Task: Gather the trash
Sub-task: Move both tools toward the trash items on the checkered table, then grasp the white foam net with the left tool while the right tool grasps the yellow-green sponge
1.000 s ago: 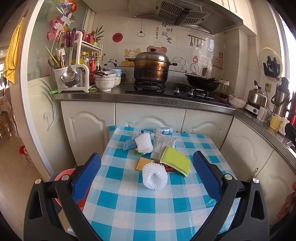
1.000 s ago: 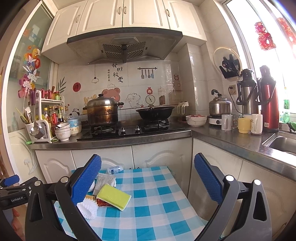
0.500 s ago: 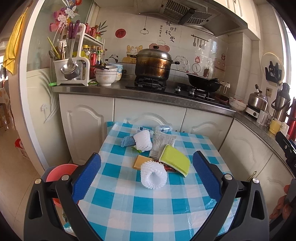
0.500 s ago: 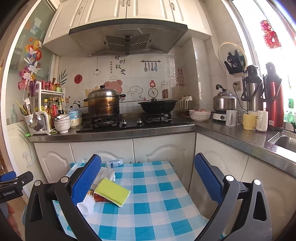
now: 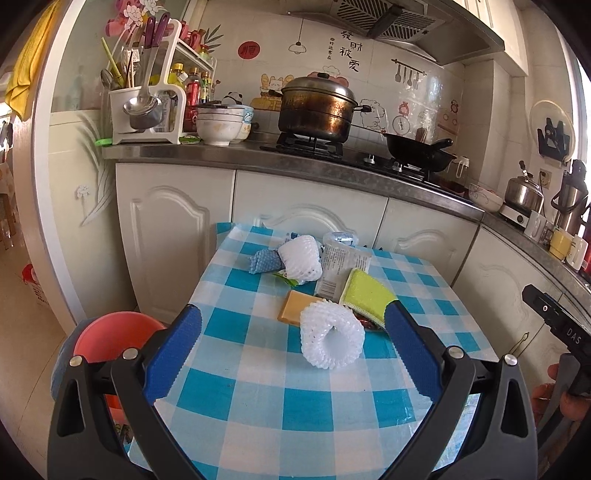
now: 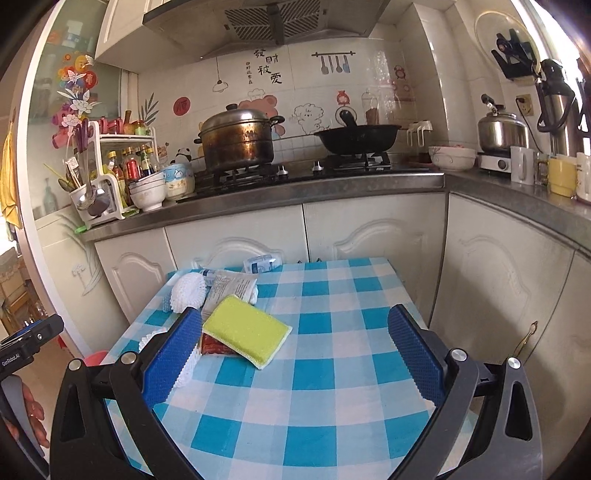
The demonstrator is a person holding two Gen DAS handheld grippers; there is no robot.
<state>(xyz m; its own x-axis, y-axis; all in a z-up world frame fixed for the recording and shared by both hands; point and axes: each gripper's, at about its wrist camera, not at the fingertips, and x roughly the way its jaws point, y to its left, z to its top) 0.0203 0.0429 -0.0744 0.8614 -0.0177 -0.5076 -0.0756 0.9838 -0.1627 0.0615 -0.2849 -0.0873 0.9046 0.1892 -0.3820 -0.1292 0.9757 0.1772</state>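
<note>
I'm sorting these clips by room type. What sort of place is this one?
A home kitchen, most likely. A large lidded pot and a black wok sit on a gas stove under a range hood, and a small table with a blue checked cloth stands before the white cabinets.

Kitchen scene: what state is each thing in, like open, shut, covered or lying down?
Left claw: open, empty.
Right claw: open, empty.
Steamer pot: lid on.
Wok: uncovered.
Near foam net: lying on its side.
Sponge: resting tilted on a wrapper.
Cabinet doors: shut.
</note>
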